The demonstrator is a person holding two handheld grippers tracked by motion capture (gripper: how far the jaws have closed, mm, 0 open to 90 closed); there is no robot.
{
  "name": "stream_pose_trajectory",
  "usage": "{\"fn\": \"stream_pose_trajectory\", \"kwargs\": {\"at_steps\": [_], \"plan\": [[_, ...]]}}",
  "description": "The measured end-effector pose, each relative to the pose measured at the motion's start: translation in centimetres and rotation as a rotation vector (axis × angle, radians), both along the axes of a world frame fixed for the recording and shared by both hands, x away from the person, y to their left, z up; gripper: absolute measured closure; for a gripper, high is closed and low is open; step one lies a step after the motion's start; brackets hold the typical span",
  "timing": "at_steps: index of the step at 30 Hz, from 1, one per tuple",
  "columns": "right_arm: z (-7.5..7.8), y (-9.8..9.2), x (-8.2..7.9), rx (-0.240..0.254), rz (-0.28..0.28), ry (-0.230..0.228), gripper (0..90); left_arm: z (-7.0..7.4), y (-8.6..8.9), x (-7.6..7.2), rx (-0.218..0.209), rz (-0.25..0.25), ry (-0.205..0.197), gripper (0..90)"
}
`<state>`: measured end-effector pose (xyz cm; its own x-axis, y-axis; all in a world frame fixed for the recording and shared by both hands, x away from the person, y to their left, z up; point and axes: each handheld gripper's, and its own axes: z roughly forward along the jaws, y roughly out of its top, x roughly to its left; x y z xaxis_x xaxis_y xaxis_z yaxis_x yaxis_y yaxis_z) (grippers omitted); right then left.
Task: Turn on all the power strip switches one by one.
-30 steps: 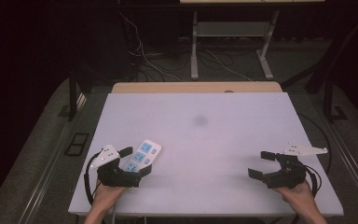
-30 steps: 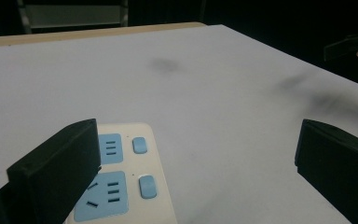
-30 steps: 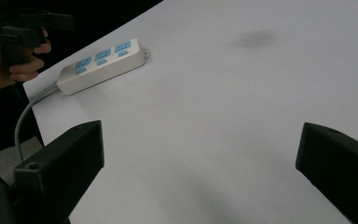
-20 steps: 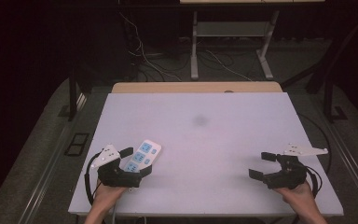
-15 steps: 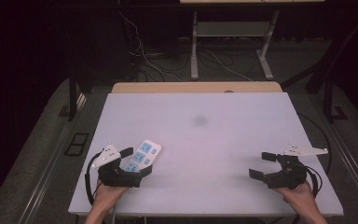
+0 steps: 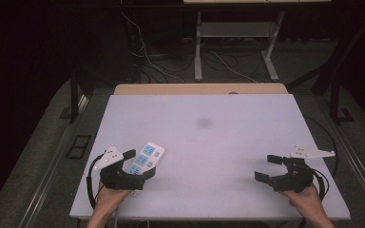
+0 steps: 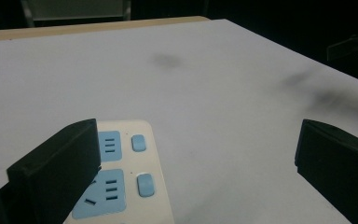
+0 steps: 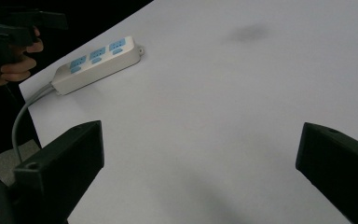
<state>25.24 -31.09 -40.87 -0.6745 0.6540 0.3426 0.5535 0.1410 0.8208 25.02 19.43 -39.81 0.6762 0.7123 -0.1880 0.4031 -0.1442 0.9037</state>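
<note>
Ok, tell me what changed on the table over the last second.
Very little. The left claw has crept slightly right along the near end of the power strip, jaws open on either side of it, nothing clamped. The power strip lies where it was, at the table's near left. The right claw stayed open over bare table at the near right.

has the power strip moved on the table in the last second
No. The power strip lies at the same spot relative to the table edge and the dark smudge, with the left gripper over it.
</note>
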Motion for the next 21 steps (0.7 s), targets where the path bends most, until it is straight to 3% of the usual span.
{"fn": "stream_pose_trajectory", "kwargs": {"at_steps": [6, 21], "plan": [[0.1, -0.3, -0.1, 0.002, -0.009, -0.003, 0.7, 0.5, -0.1, -0.1, 0.022, -0.005, -0.001, 0.0], [0.0, -0.3, -0.1, -0.025, -0.016, -0.009, 0.7, 1.9, 1.4, 0.8, 0.089, 0.002, 0.049, 0.0]]}}
